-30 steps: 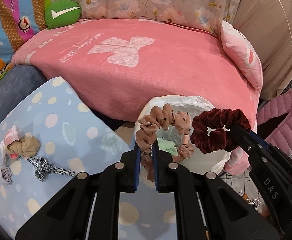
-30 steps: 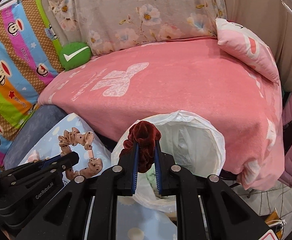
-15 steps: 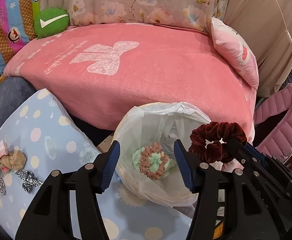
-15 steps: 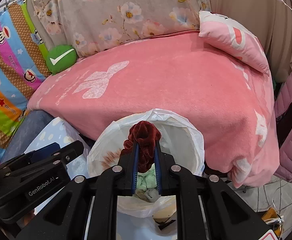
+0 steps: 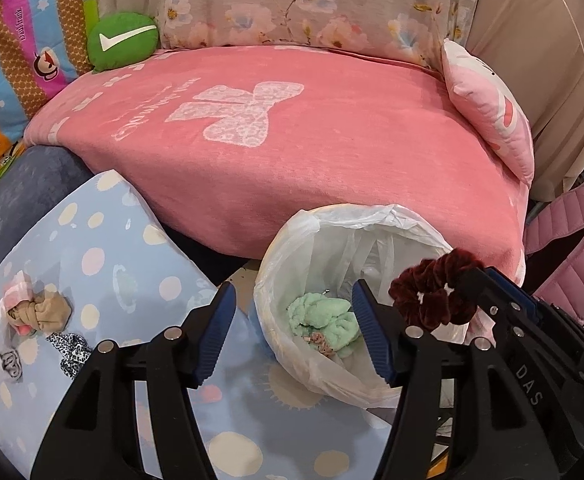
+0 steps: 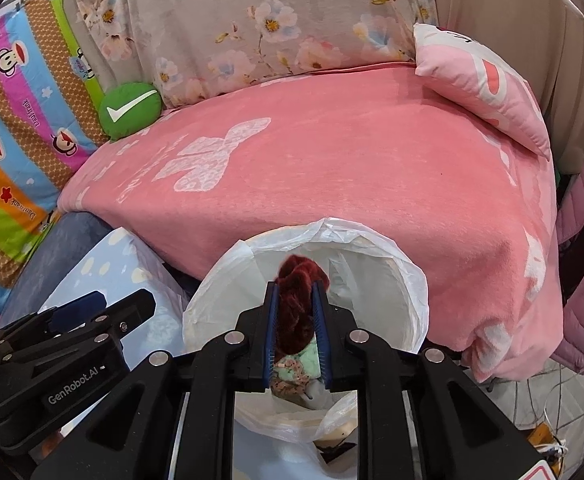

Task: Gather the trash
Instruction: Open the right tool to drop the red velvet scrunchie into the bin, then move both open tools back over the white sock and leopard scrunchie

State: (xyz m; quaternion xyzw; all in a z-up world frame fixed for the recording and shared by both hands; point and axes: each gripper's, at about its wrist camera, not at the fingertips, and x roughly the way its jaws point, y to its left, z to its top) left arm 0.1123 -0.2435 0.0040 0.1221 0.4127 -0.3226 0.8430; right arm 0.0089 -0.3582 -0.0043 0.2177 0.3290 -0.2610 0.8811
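From the left wrist view, we see our left gripper [image 5: 294, 332] with its two blue-padded fingers [image 5: 215, 332] spread wide and nothing between them; they have just been opening. They hang over one bin lined with a white bag [image 5: 292, 264], and inside it lie two things: one mint-green scrunchie [image 5: 324, 316] and one brown dotted scrunchie [image 5: 320, 340] resting against it. To the right, our right gripper [image 5: 468, 292] carries one dark red velvet scrunchie [image 5: 432, 300] over the bin's right rim. On the blue spotted desk cloth [image 5: 131, 280] at the left, well apart from the bin, we count three more pieces still lying out: one tan and pink bundle [image 5: 35, 312], one leopard-print tie [image 5: 69, 352] just beside it, and one small grey piece [image 5: 11, 362]. Behind runs one pink blanket [image 5: 292, 140], with one green check-mark cushion [image 5: 123, 42] and one pink pillow [image 5: 488, 108]. From the right wrist view, our right gripper [image 6: 295, 320] has its two fingers [image 6: 271, 332] close together with the dark red velvet scrunchie [image 6: 298, 304] between them, pinched though the fingers have just eased slightly apart. It hangs above the open bag [image 6: 372, 248], and below it we make out the mint-green scrunchie [image 6: 306, 360] and the brown dotted scrunchie [image 6: 287, 380]. Our left gripper [image 6: 103, 308] shows at the left, over the cloth.
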